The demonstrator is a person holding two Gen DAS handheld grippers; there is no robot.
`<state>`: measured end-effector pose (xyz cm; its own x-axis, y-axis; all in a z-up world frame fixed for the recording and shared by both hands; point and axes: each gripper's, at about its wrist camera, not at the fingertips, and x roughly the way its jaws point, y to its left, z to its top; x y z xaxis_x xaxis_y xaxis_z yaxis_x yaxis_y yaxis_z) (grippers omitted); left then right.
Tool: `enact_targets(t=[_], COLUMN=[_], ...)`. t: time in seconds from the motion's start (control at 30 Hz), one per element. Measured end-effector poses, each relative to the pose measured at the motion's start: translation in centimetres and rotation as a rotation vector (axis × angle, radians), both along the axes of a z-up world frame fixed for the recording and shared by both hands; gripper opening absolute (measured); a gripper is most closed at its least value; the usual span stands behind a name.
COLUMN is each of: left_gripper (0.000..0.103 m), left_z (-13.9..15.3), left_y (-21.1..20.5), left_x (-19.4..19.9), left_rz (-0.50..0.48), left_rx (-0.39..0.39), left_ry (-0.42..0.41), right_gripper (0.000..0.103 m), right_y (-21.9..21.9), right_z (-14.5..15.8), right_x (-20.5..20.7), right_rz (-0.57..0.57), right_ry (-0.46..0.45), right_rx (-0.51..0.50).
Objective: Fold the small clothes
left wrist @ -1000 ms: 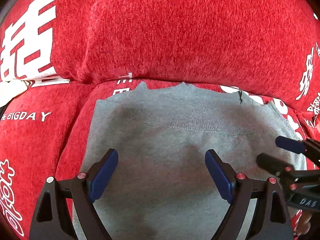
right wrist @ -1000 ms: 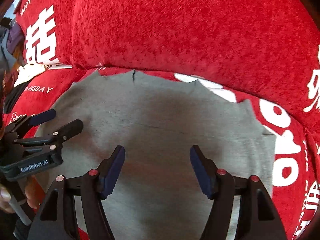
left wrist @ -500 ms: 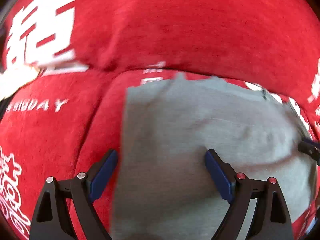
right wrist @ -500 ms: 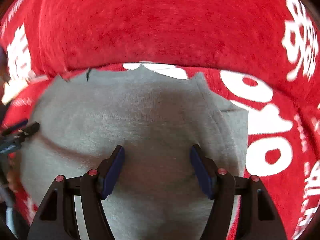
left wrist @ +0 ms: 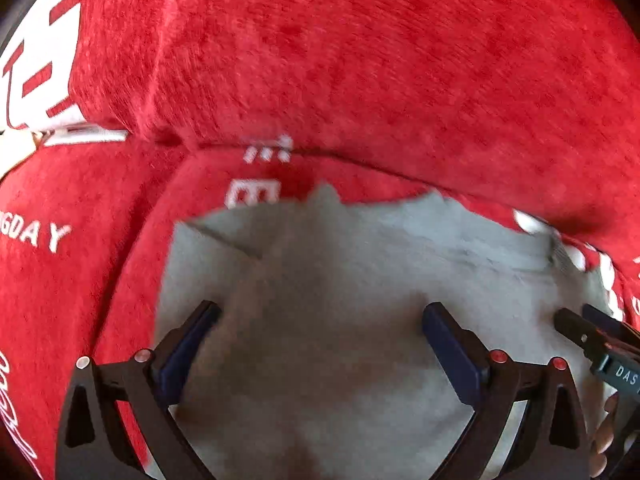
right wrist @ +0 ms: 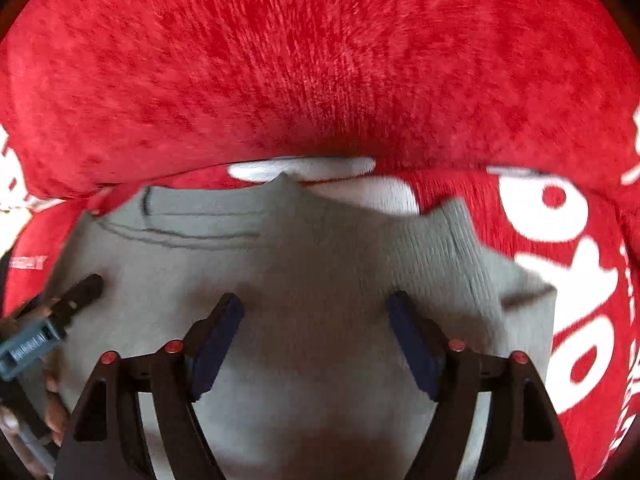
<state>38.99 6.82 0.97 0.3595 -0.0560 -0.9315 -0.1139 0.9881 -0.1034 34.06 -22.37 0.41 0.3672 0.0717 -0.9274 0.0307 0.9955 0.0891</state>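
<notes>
Left wrist view
Surroundings: red plush sofa seat (left wrist: 80, 280) with white printed lettering; red back cushion (left wrist: 360, 60) rises directly behind it, along the seat's rear edge.
Garment location: grey knitted garment (left wrist: 340, 300) lies flat on the seat, its far edge close to the seam between seat and back cushion.
Garment orientation: far edge jagged, with two small peaks; a fold line crosses the far left corner diagonally. Long axis cannot be determined, as the near part runs out of frame.
Left claw (left wrist: 320, 344): jaws wide apart, nothing between them, positioned over the garment's middle.
Right claw (left wrist: 584, 324): enters at the right edge over the garment's right border; only the tips show, and the jaw state cannot be told here.
Obstruction: the left claw's frame hides the garment's near edge.

Right wrist view
Surroundings: same seat (right wrist: 580, 280), large white characters to the right; back cushion (right wrist: 320, 60) above.
Garment location: grey garment (right wrist: 320, 272) fills the centre, its right side bunched into a raised ribbed fold near the seat's lettering.
Right claw (right wrist: 316, 332): jaws wide apart, empty, above the cloth.
Left claw (right wrist: 86, 286): dark tip at the left border, over the garment's left edge; state not discernible from here.
Image quality: motion blur throughout.
</notes>
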Motion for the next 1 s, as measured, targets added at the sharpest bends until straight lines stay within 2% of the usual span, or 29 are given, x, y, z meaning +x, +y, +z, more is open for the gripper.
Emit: enact_targets(t=[0.1, 0.17, 0.23, 0.3, 0.43, 0.53, 0.63, 0.7, 0.8, 0.87, 0.93, 0.97, 1.0], left_gripper=[0.100, 0.100, 0.100, 0.100, 0.100, 0.100, 0.100, 0.100, 0.100, 0.100, 0.100, 0.100, 0.100], left_z=[0.9, 2.5, 3.9, 4.8, 4.2, 2.9, 2.4, 3.1, 4.2, 4.9, 4.7, 4.2, 3.3], left_y=[0.3, 0.9, 1.1, 0.5, -2.0, -2.2, -0.7, -0.1, 0.2, -0.6, -2.3, -3.1, -3.9], left_x=[0.1, -1.4, -3.8, -6.8, -11.9, -14.8, -17.4, -18.5, -18.8, -18.6, -18.5, -18.4, -18.6], left_rz=[-0.014, -0.017, -0.030, -0.077, -0.185, -0.180, -0.159, -0.149, -0.123, -0.110, -0.153, -0.177, -0.187], left_rx=[0.057, 0.095, 0.080, 0.027, 0.018, 0.110, 0.073, 0.084, 0.051, -0.020, -0.075, -0.063, -0.019], left_ry=[0.003, -0.057, -0.095, -0.118, -0.108, -0.100, -0.080, -0.091, -0.112, -0.113, -0.106, -0.096, -0.073], right_gripper=[0.085, 0.085, 0.085, 0.085, 0.086, 0.085, 0.087, 0.087, 0.087, 0.087, 0.087, 0.087, 0.087], right_y=[1.1, 1.1, 0.8, 0.8, 2.4, 2.1, 0.7, 0.4, -0.4, -0.3, 0.5, 1.0, 1.4], right_z=[-0.2, 1.0, 2.6, 3.6, 3.7, 1.5, 1.4, 1.6, 3.2, 4.2, 3.9, 3.2, 2.2], right_x=[0.9, 0.2, -1.9, -5.0, -11.2, -14.9, -18.0, -19.4, -20.5, -20.7, -20.2, -19.9, -19.8], right_rz=[0.027, 0.014, 0.001, 0.002, 0.060, 0.047, 0.073, 0.079, 0.032, 0.005, 0.007, 0.024, 0.034], right_ry=[0.003, -0.017, -0.073, -0.093, -0.126, -0.104, -0.167, -0.159, -0.171, -0.176, -0.149, -0.126, -0.096], right_rx=[-0.061, -0.059, -0.030, -0.028, -0.078, -0.161, -0.198, -0.251, -0.207, -0.137, -0.114, -0.112, -0.124])
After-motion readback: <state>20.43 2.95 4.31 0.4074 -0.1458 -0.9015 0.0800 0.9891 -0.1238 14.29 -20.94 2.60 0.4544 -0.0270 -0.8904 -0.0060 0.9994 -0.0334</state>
